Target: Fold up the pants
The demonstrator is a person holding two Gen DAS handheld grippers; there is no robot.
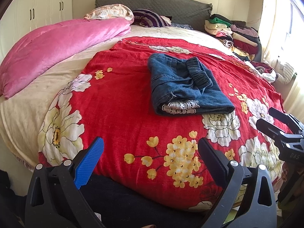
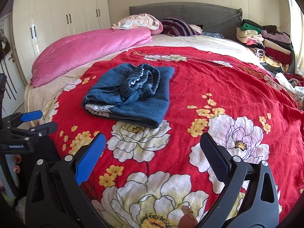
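Blue denim pants [image 1: 187, 86] lie folded into a compact bundle on the red floral bedspread [image 1: 123, 95], elastic waistband on top and white lace trim at the near edge. They also show in the right wrist view [image 2: 131, 96]. My left gripper [image 1: 151, 155] is open and empty, held over the near edge of the bed, well short of the pants. My right gripper [image 2: 153, 150] is open and empty, also near the bed's front edge, to the right of the pants. Each gripper shows in the other's view: the right one [image 1: 266, 118], the left one [image 2: 48, 120].
A pink quilt [image 1: 57, 43] lies folded along the bed's left side. Pillows [image 1: 148, 17] rest against the grey headboard. Stacks of folded clothes [image 1: 233, 32] sit at the far right corner. White wardrobe doors [image 2: 66, 13] stand on the left.
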